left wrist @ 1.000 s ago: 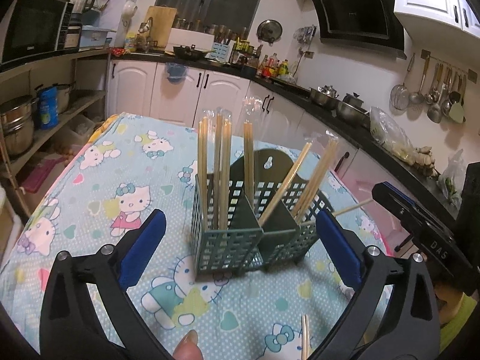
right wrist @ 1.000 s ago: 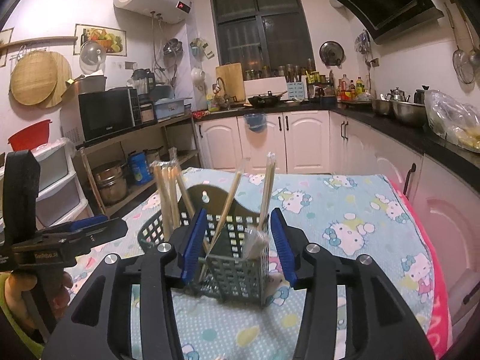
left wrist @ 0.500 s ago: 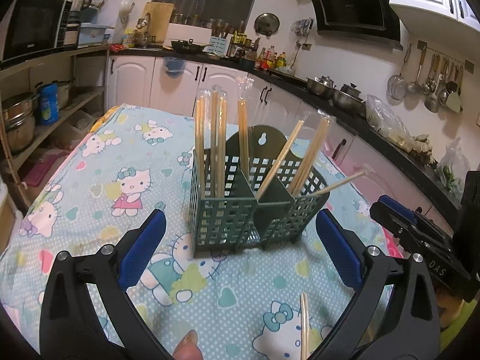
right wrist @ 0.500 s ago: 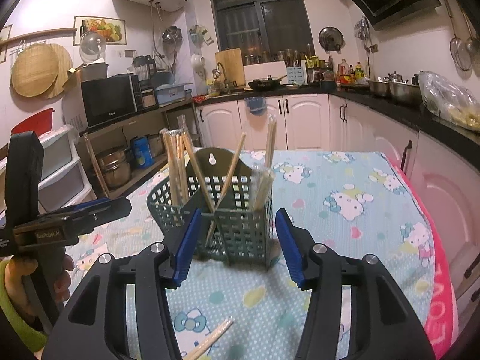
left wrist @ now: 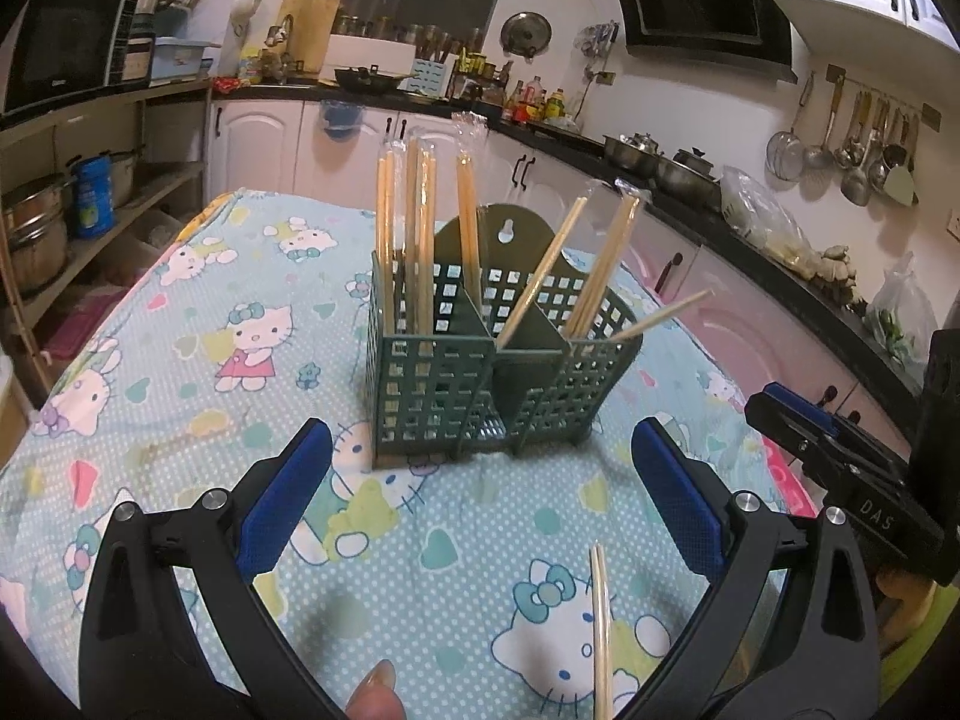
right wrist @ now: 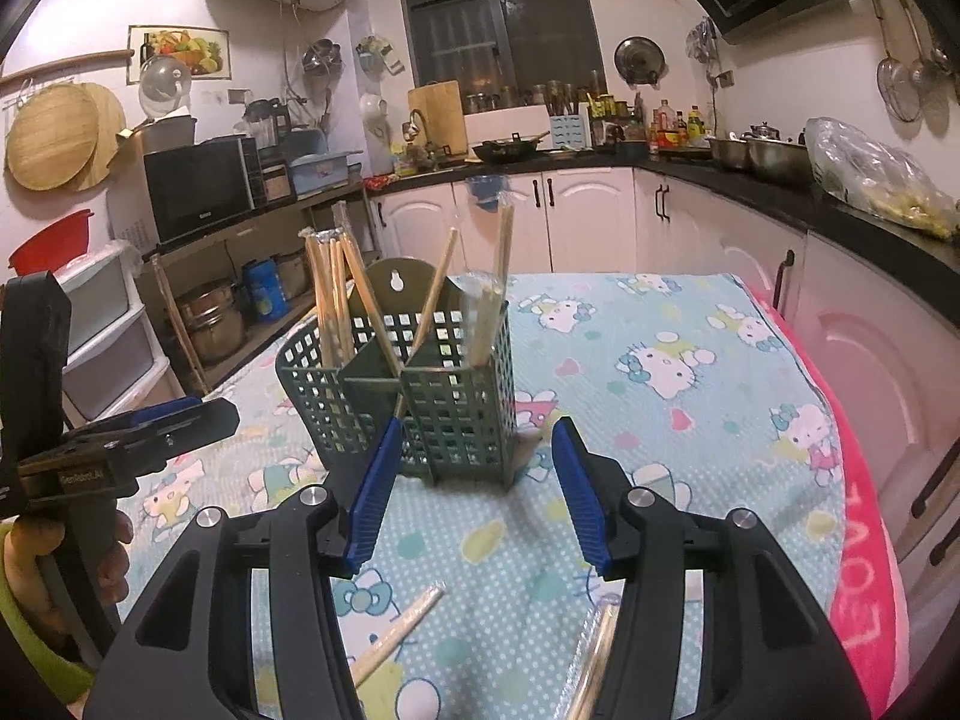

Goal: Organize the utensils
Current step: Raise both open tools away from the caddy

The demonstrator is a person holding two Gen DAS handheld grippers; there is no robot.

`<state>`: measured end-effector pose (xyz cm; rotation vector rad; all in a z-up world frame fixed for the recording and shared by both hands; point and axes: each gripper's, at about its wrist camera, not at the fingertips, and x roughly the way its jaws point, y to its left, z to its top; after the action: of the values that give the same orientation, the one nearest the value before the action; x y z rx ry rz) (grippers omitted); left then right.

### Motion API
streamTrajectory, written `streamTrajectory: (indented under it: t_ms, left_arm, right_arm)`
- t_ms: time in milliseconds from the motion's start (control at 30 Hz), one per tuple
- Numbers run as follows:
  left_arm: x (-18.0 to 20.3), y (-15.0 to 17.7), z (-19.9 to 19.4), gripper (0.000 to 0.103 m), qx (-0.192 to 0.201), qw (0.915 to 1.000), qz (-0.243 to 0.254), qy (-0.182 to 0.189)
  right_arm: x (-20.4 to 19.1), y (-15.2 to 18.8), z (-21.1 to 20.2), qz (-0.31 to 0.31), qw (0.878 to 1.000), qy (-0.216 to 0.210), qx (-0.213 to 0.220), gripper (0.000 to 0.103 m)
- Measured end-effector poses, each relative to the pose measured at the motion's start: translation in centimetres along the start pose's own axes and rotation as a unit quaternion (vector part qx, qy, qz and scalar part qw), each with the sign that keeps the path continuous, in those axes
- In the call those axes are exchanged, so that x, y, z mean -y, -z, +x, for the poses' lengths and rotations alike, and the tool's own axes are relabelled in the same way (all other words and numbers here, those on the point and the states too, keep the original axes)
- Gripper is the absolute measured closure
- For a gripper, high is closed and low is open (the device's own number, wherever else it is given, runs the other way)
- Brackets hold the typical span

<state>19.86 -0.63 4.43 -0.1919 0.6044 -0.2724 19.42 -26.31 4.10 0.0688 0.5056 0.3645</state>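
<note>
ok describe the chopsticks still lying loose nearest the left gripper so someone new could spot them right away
Start at the table with the cartoon cat cloth, where a green slotted utensil holder stands full of upright chopsticks. Come toward the camera from the holder to the open left gripper. The loose pair lies flat on the cloth just inside its right finger, the only chopsticks in that view not standing in the holder.

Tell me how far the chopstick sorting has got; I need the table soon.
Mostly done: many chopsticks stand in the green holder. Nothing is in hand: the left claw and right claw are both open and empty. Left to do: loose wrapped chopsticks lie on the tablecloth near the claws.
</note>
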Motion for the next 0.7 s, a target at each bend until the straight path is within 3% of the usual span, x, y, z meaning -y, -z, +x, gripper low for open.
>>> streamTrajectory:
  t_ms: [700]
  left_arm:
    - [2.4,3.0,1.0,0.011,-0.037,0.999,0.02,0.014]
  right_arm:
    - [1.2,3.3,-1.3,-0.008,0.999,0.01,-0.039,0.053]
